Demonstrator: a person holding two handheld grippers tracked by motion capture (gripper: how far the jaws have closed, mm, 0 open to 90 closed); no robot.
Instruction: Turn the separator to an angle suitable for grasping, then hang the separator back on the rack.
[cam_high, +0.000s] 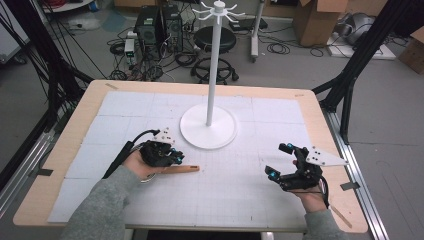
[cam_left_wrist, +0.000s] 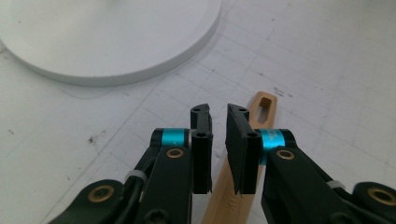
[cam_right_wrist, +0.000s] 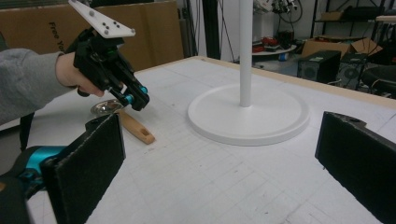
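Wooden-handled spoon (cam_high: 177, 169) flat on table (cam_high: 250, 200): light, stiff; likely best pinched mid-handle. Left hand-held gripper (cam_left_wrist: 217, 122) just above it, jaws narrowly parted, holding nothing. Right hand-held gripper (cam_high: 282, 160) wide open, empty.

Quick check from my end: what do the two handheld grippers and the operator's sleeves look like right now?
Both are black two-jaw tools with flat black pads, turquoise bands and brass-coloured pivots. The left gripper carries a pale grey three-cornered plate and trails a black cable. The right gripper has the same plate with small dark dots. Both forearms wear grey sleeves.
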